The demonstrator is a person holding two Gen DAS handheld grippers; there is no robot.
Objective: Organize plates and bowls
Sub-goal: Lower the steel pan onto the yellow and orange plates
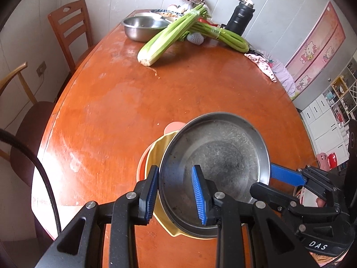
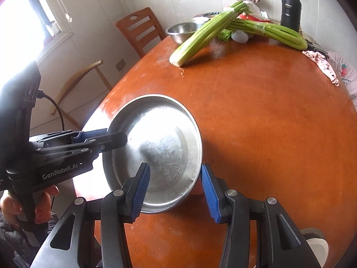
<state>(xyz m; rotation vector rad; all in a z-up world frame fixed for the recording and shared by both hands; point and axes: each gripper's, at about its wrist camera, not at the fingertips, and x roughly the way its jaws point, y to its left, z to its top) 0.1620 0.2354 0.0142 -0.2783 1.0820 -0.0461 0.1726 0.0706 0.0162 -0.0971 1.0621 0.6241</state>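
A scratched steel plate [image 1: 221, 160] rests tilted on a yellow bowl [image 1: 159, 154], which sits in a pink bowl [image 1: 174, 126], near the front of the orange table [image 1: 107, 116]. My left gripper [image 1: 176, 192] straddles the plate's near-left rim, jaws apart, one pad outside and one inside. My right gripper [image 2: 176, 192] straddles the plate's [image 2: 156, 147] right rim, also apart. Each gripper shows in the other's view: the right one [image 1: 287, 176] at the plate's right edge, the left one [image 2: 104, 138] at its left edge.
Far end of the table: a steel bowl [image 1: 142, 28], two celery bunches [image 1: 169, 35], a grey mesh ball [image 1: 195, 38], a black flask [image 1: 239, 17] and a pink cloth [image 1: 261, 63]. Wooden chairs [image 1: 71, 31] stand at the left. A white object [image 2: 319, 248] lies at the near right.
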